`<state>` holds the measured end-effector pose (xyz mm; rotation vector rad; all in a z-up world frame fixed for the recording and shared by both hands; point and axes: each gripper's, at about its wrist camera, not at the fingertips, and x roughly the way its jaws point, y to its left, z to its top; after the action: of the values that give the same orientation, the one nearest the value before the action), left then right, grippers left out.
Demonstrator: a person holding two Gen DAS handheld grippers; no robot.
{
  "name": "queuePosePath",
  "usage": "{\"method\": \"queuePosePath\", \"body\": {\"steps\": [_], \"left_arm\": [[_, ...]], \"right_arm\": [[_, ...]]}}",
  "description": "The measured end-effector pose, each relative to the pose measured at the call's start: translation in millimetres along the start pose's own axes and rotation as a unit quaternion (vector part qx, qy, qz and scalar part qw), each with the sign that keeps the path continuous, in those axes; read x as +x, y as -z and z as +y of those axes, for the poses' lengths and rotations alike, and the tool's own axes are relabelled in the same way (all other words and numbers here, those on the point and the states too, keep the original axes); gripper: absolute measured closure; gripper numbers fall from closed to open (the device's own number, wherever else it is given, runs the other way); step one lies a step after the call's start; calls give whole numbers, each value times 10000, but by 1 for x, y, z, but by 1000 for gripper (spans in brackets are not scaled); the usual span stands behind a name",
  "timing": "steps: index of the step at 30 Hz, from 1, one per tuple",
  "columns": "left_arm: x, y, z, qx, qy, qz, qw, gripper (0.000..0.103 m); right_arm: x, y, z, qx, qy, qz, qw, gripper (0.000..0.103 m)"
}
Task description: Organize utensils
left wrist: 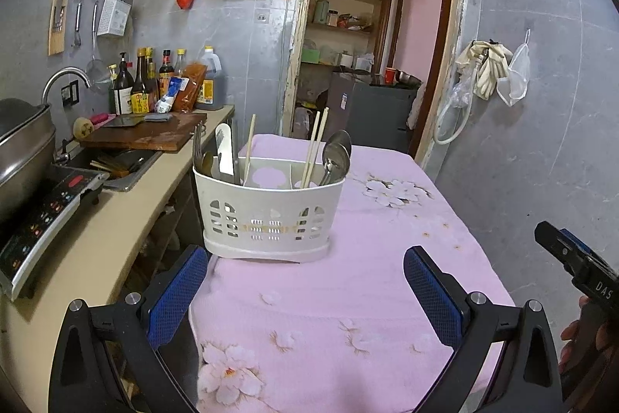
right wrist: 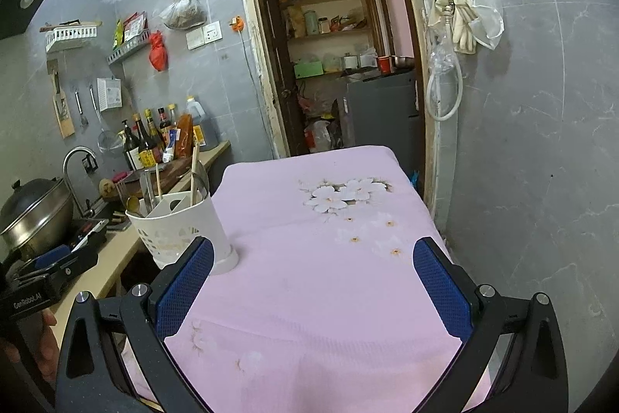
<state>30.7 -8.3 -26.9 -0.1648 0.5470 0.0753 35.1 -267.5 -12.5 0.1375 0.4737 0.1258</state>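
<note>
Standing upright at the centre of the left wrist view, the white utensil holder (left wrist: 269, 215) rests on the pink floral cloth of the desk (left wrist: 387, 277), carrying chopsticks (left wrist: 314, 149), spoons (left wrist: 336, 153) and forks (left wrist: 199, 148). The left gripper (left wrist: 305, 291) fills the lower frame, fingers spread wide with nothing between them.

From the right wrist view, the utensil holder (right wrist: 182, 231) sits lower left, partly behind a blue finger pad, and the right gripper (right wrist: 313, 291) likewise gapes apart over bare cloth.
</note>
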Motion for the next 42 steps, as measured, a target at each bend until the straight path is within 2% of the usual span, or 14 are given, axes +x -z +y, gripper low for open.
{"method": "queuePosePath", "body": {"steps": [42], "left_arm": [[-18,8,-6,-40,-61,-157,9998,1]], "right_arm": [[-11,6,4,-93,-167,45,9998,2]]}}
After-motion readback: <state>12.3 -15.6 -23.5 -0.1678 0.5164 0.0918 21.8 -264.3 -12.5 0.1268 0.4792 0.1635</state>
